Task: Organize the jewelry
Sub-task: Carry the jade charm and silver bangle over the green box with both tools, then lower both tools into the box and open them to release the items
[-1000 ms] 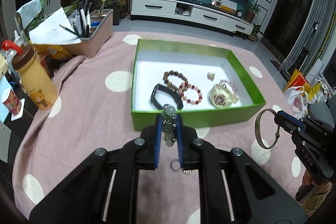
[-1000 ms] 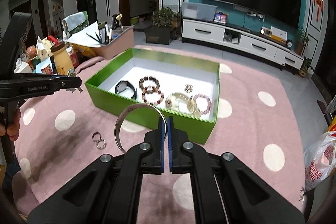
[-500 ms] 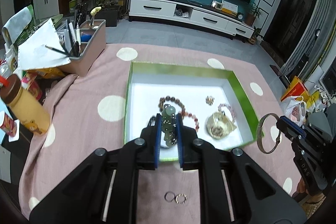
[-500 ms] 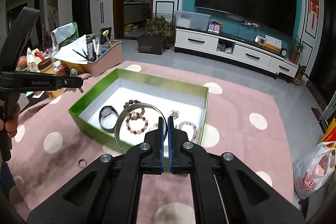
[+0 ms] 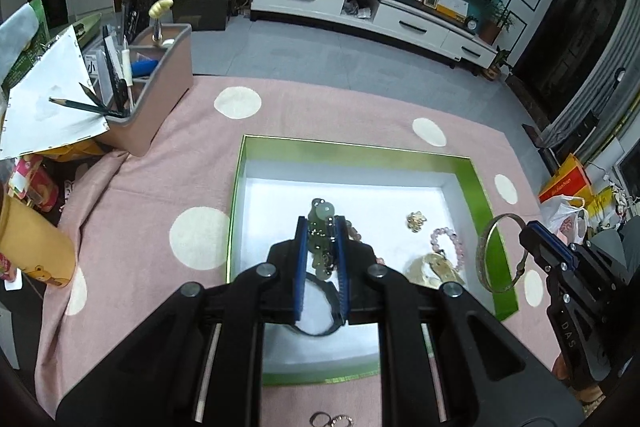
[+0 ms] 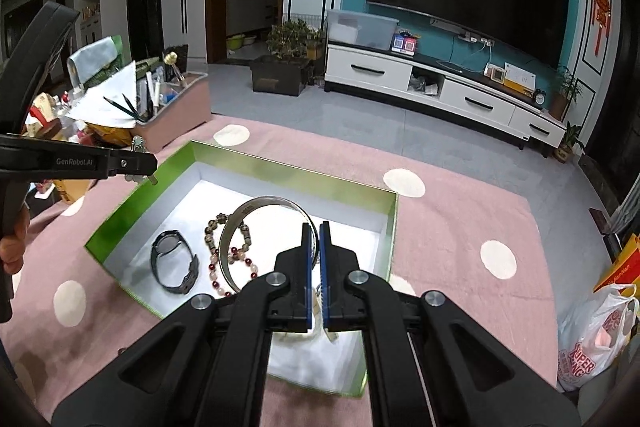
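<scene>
Carrying 2 pieces over the green box [image 5: 486,187] at once. Left gripper [image 5: 320,227] is pinching a green bead bracelet [image 5: 319,227] between narrow fingers, hanging above the box's near-left part. Right gripper [image 6: 315,233] is clamping the rim of a metal bangle [image 6: 240,227], fingers nearly together, above the box's middle. Neither piece is resting on the box floor; both are hanging above it.

Already lying inside the box: a black band [image 6: 174,263], a brown bead bracelet [image 6: 212,231], a red bead bracelet [image 6: 244,263], a pink bead bracelet [image 5: 450,243], a gold watch [image 5: 434,267] and a small gold charm [image 5: 416,221].

Still lying outside: 2 small rings [image 5: 330,419] on the pink spotted cloth [image 5: 132,211], just before the box's near wall.

Judging progress: most jewelry is in, 2 pieces are about to go in, the 2 rings are remaining. Next step is likely lowering and letting go of both pieces inside the box, then picking up the rings.
</scene>
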The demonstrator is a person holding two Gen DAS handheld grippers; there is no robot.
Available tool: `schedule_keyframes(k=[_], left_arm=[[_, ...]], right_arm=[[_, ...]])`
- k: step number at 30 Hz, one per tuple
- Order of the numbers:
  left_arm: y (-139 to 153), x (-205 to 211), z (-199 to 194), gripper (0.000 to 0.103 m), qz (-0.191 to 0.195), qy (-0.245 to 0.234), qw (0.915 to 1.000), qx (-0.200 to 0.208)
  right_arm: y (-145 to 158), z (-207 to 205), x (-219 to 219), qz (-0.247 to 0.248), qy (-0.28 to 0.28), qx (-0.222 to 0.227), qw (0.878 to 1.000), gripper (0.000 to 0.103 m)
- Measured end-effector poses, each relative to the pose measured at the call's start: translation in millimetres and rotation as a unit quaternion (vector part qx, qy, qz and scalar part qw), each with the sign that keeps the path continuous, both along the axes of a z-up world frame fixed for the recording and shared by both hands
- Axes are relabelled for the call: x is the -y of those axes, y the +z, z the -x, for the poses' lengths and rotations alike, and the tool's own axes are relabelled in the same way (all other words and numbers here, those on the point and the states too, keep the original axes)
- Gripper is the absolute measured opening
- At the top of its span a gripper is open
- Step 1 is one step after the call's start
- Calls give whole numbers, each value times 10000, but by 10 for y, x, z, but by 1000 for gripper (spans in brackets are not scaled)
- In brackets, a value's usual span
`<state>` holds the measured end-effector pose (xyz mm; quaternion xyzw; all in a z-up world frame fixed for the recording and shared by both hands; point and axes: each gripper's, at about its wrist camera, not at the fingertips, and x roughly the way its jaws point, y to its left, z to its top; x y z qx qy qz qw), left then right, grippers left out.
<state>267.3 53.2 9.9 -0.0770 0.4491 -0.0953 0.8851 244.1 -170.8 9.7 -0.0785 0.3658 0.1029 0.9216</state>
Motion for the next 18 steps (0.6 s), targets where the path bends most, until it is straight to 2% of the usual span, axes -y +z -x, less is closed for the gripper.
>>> schedule_keyframes(k=[11,18], left_arm=[[-351,74,-248,13,-275,9,9991,-326],[-537,132,-311,13,-425,-72,9979,-473]], right_arm=[[-316,-430,-146,334,-34,-370,9988,3],[-504,-631,-188,337,-149,-606,9975,3]])
